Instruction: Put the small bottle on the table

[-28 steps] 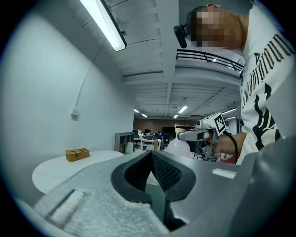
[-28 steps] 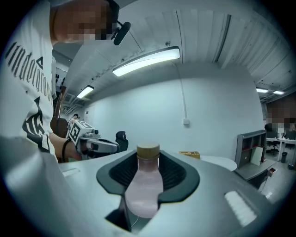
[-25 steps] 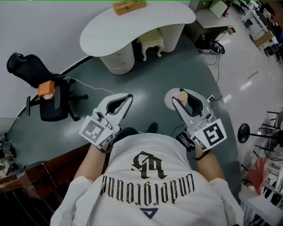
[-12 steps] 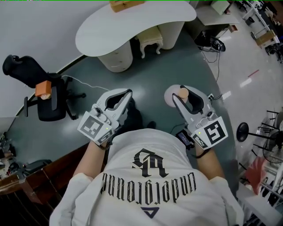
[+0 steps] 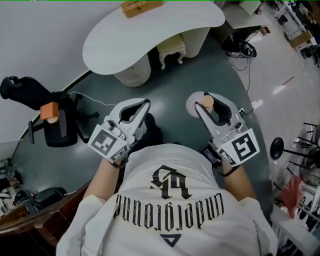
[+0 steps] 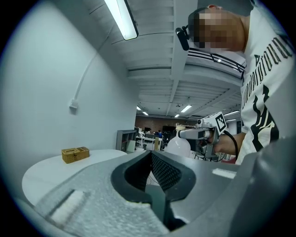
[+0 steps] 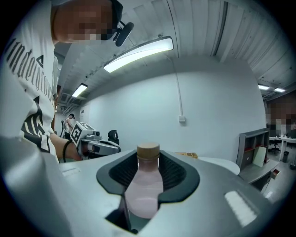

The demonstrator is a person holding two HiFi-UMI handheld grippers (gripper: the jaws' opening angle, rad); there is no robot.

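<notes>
Head view: a person stands short of a curved white tabletop (image 5: 150,30), a gripper in each hand.

The right hand-held gripper (image 5: 209,106) is clamped on the small bottle (image 7: 147,185) (pale body, tan cap), which is held upright over the grey-green floor (image 5: 175,80), well apart from the tabletop. The left hand-held gripper (image 5: 145,106) has its jaws together with nothing between them. A wooden box (image 5: 141,6) sits on the tabletop.

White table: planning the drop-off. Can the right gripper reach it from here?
Probably not yet: right gripper, shut on the small bottle, is well short of the white table; only floor lies between.
</notes>
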